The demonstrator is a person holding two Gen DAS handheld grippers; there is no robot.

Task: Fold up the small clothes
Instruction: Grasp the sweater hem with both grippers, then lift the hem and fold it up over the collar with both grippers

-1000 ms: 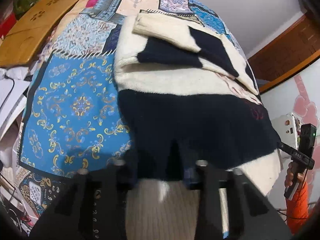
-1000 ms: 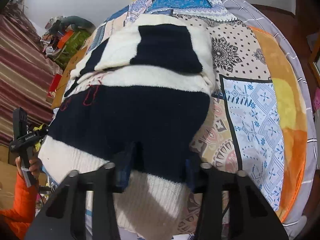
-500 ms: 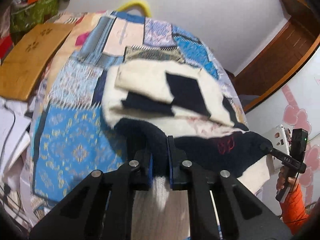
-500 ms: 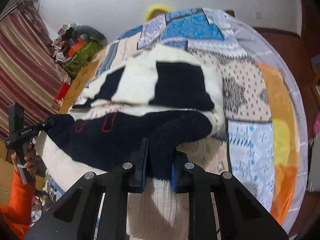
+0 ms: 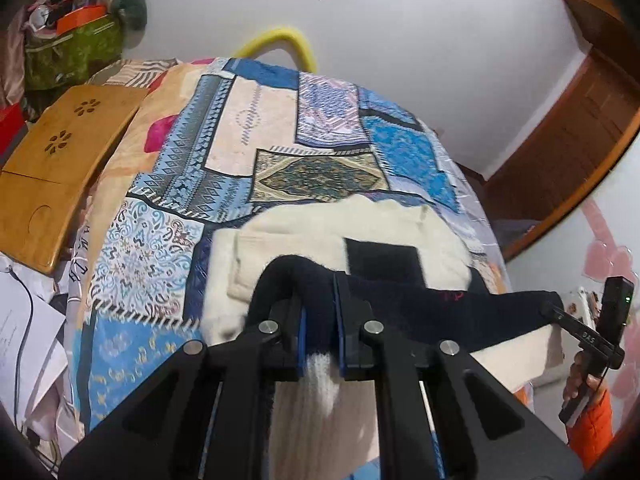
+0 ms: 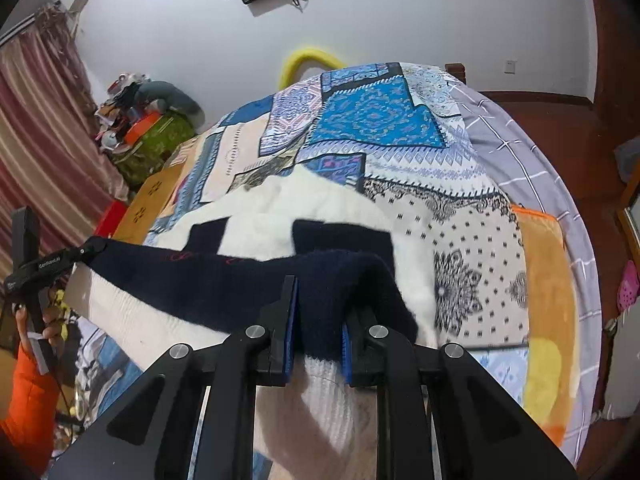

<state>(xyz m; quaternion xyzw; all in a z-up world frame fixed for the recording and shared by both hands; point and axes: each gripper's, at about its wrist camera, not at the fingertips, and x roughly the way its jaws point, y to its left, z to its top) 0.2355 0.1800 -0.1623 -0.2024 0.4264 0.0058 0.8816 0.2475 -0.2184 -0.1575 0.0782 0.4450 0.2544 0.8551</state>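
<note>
A cream and navy knitted sweater [image 5: 404, 240] lies on a patchwork bedspread [image 5: 256, 148]; its sleeves are folded in over its far part. My left gripper [image 5: 319, 316] is shut on the sweater's near left hem corner and holds it raised. My right gripper [image 6: 318, 322] is shut on the near right hem corner [image 6: 340, 288], also raised. The navy band and cream ribbed hem [image 6: 132, 320] stretch between the two grippers above the bed. The right gripper shows in the left wrist view [image 5: 560, 314], the left gripper in the right wrist view [image 6: 86, 250].
A wooden lap tray [image 5: 56, 168] lies left of the bed with papers [image 5: 24, 344] below it. A green bag with clutter [image 6: 156, 136] stands at the back left. A yellow foam tube [image 5: 280, 40] curves behind the bed. A wooden door [image 5: 576, 136] is at the right.
Both grippers closed on the sweater's near hem corners, then lifted them up off the bed and carried them toward the sweater's far part.
</note>
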